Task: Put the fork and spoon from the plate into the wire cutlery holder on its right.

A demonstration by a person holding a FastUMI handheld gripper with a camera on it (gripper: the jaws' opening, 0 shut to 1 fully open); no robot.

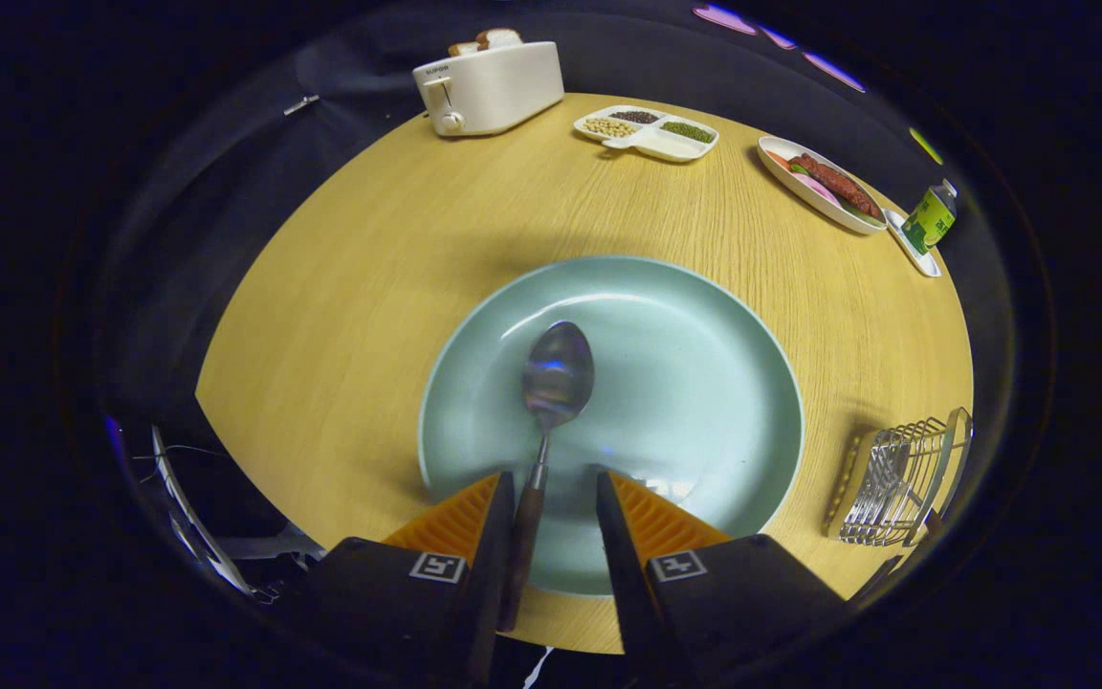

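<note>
A metal spoon (557,375) with a dark handle lies on the pale green plate (704,383), bowl pointing away from me. Its handle runs back between my fingers, close against the left finger (498,536); the right finger stands clear of it. My gripper (556,478) is open and hovers over the plate's near rim. The wire cutlery holder (900,478) stands on the table to the right of the plate. Shiny prongs like a fork's show inside it, but I cannot tell them apart from the wires.
On the round wooden table (341,316), beyond the plate, stand a white toaster (489,88) with bread, a divided dish of beans (647,132) and an oval dish of food (824,184). A green bottle (929,218) is at the far right edge.
</note>
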